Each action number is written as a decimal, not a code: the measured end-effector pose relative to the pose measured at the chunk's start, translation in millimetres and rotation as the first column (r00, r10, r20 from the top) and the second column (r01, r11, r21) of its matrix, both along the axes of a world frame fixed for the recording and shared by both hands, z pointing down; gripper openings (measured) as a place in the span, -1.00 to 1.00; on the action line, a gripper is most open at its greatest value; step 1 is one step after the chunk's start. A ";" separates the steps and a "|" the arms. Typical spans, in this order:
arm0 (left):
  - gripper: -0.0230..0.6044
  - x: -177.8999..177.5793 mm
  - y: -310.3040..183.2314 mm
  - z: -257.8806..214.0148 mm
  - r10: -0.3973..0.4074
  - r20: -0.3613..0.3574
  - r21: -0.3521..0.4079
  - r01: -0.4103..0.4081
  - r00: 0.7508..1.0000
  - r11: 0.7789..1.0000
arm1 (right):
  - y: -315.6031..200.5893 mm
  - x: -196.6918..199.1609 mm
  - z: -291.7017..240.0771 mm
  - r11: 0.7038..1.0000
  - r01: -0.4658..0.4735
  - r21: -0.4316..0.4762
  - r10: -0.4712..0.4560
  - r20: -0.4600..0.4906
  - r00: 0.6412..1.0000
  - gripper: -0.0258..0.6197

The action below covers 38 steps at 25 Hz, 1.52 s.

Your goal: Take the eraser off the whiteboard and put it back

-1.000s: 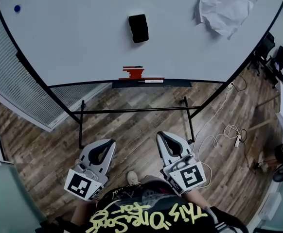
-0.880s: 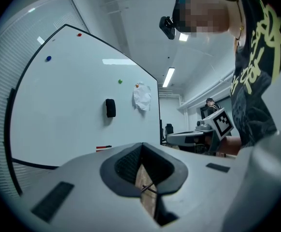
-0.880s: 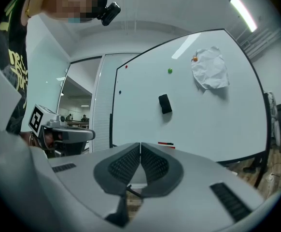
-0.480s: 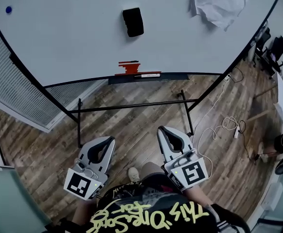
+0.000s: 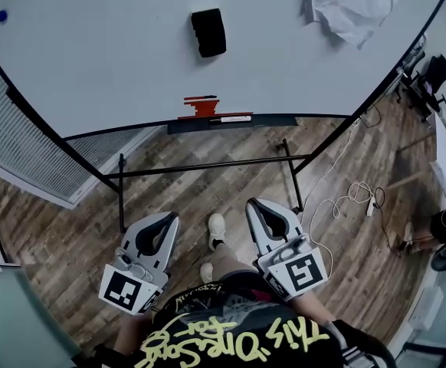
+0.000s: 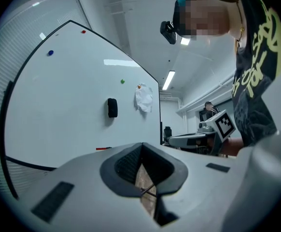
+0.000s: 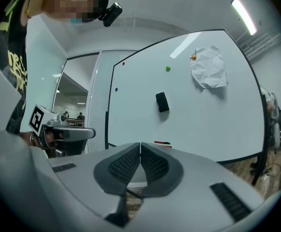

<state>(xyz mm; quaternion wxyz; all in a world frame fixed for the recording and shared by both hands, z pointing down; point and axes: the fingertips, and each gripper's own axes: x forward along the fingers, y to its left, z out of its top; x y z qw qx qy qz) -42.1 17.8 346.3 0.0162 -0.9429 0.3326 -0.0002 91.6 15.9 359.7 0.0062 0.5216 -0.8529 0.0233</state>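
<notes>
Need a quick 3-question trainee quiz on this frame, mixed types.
1. True or false: the eraser is on the whiteboard.
2. Which one holds something? A left gripper, B right gripper, C neither.
3. Fill in: in the head view, the crumpled paper hangs to the eraser's ____.
Key: 1 true; 2 C, both are shut and empty; 3 right.

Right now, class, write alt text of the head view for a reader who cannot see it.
A black eraser sits on a whiteboard, with crumpled paper at upper right. In the foreground a person holds the left gripper and right gripper, both shut and empty, over a wooden floor.
</notes>
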 end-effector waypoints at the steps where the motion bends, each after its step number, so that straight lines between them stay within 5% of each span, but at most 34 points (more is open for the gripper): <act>1: -0.90 -0.9 -3.7 -1.3 -0.004 0.001 0.003 0.004 1.000 1.000 | -5.3 -1.5 -3.2 1.000 0.004 0.013 -0.004 0.006 1.000 -0.89; 5: -0.90 -5.7 -22.8 -7.1 -0.022 0.002 0.015 0.022 1.000 1.000 | -30.7 -9.5 -20.9 0.996 0.024 0.083 -0.027 0.036 0.999 -0.89; 38: -0.90 8.2 -208.9 -39.9 -0.124 0.001 0.052 0.124 0.992 0.991 | -226.8 11.7 -64.5 0.985 0.085 0.152 -0.088 0.015 0.996 -0.89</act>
